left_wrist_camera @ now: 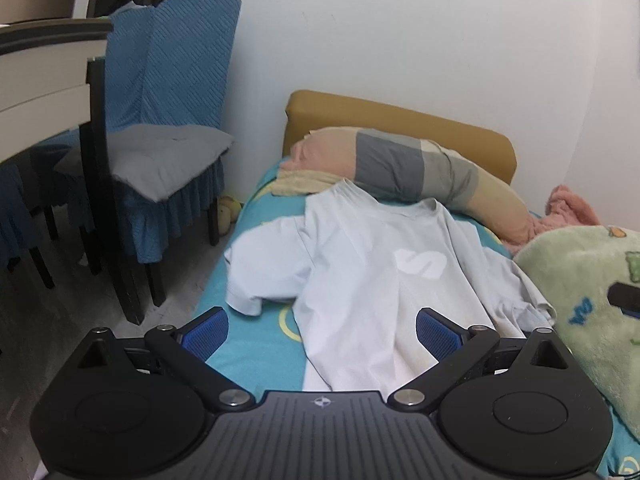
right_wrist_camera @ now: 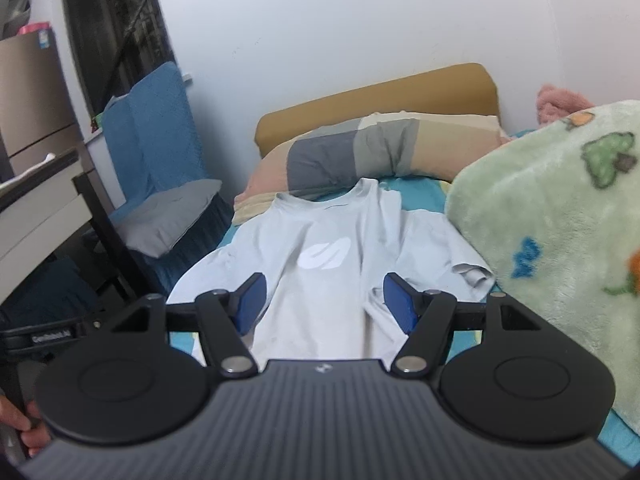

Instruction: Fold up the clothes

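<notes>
Just ahead of both wide-open grippers (left_wrist_camera: 322,330) (right_wrist_camera: 325,302), pale T-shirt (left_wrist_camera: 360,280) (right_wrist_camera: 320,280) flat, ungripped

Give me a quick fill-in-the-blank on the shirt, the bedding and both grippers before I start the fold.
1. The pale T-shirt lies spread on the ____ sheet.
2. Its collar end lies against the striped ____ near the headboard.
3. On the bed's right side sits a green fleece ____.
4. The left gripper and the right gripper both have their jaws ____, gripping nothing.

Missing words: turquoise; pillow; blanket; open
</notes>
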`<state>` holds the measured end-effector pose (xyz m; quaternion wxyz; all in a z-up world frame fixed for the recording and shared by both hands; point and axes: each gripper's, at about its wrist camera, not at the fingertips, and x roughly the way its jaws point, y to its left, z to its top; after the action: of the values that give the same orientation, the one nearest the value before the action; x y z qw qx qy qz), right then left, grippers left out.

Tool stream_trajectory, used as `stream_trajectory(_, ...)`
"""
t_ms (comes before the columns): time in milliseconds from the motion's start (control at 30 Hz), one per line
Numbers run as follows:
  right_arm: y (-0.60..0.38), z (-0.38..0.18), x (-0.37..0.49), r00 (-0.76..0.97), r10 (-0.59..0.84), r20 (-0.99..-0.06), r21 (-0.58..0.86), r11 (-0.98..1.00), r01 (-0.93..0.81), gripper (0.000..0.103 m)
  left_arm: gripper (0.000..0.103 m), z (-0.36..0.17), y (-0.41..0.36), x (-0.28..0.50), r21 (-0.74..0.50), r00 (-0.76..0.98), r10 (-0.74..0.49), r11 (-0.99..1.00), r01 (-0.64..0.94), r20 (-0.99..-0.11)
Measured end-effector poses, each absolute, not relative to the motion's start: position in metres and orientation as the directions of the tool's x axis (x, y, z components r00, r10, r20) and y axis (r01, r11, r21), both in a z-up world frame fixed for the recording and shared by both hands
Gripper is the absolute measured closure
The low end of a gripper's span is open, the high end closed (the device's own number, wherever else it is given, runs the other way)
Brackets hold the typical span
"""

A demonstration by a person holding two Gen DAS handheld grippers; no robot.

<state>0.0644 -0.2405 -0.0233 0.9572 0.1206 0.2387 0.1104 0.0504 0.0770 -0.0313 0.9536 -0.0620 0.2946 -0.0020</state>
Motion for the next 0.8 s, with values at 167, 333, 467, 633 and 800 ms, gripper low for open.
stream_trajectory(167,-0.227,-0.026,0.062,0.856,0.287,-0.430,0.257,0.948,-0.188,0.036,0.002,-0.038,0.071,0.054,-0.123,0.808,-0.050,0.992,-0.028,-0.588)
stream_trajectory(333,-0.220,-0.030,0.061,0.846,0.288,-0.448,0.244,0.950,-0.195,0.036,0.002,-0.043,0.071,0.060,-0.147,0.786,-0.050,0.988,-0.053,-0.617)
stream_trajectory(467,-0.221,-0.031,0.062,0.844,0.291,-0.450,0.262,0.947,-0.186,0.036,0.002,-0.048,0.075,0.065,-0.154,0.774,-0.032,0.985,-0.084,-0.633)
stream_trajectory(633,-0.224,-0.036,0.065,0.843,0.279,-0.459,0.262,0.950,-0.171,0.036,0.002,-0.053,0.080,0.074,-0.155,0.753,-0.009,0.980,-0.123,-0.658)
stream_trajectory(800,-0.238,-0.042,0.068,0.827,0.276,-0.489,0.340,0.934,-0.111,0.036,0.002,-0.059,0.092,0.090,-0.201,0.715,-0.008,0.962,-0.187,-0.699)
